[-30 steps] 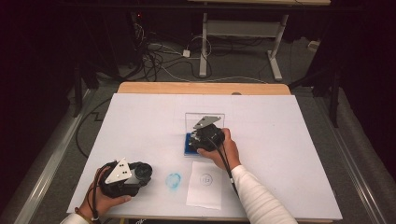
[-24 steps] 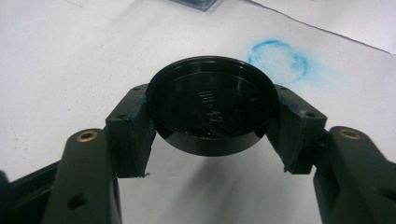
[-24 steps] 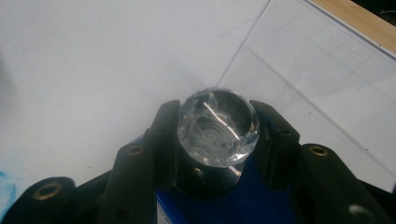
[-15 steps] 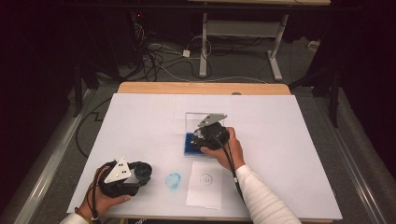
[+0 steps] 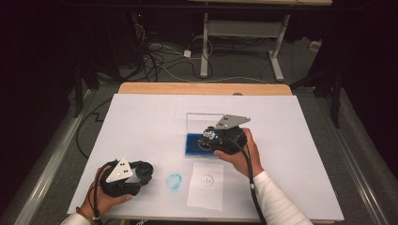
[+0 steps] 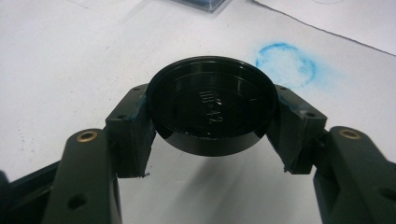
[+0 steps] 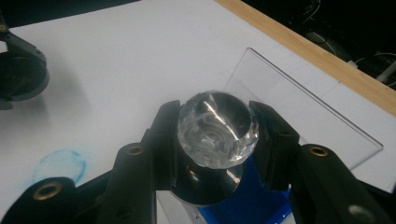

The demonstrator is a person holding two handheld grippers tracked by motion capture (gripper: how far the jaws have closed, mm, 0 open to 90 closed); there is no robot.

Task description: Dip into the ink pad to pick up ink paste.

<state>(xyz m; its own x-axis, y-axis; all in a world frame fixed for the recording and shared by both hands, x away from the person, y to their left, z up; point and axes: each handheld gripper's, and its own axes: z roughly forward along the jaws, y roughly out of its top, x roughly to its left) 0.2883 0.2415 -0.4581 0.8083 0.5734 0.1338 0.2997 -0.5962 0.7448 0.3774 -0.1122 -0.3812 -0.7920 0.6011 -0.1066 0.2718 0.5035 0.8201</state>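
Note:
My left gripper [image 5: 142, 172] rests near the table's front left, shut on a round black cap [image 6: 212, 105] that it holds by the rim, hollow side up. My right gripper [image 5: 210, 137] is shut on a stamp with a clear faceted knob [image 7: 217, 127] and a dark round base. It holds the stamp just above the blue ink pad [image 5: 193, 143], whose clear lid [image 5: 202, 123] stands open behind it. A white paper sheet [image 5: 205, 185] with a small round mark lies in front of the pad.
A smudged blue ring [image 5: 174, 181] marks the white table cover [image 5: 141, 117] between the left gripper and the paper. A wooden edge [image 5: 202, 88] runs along the table's far side. Cables and a desk frame lie on the dark floor beyond.
My right gripper has lifted the stamp and drifted a little to the right over the ink pad. The left gripper with the cap has stayed put.

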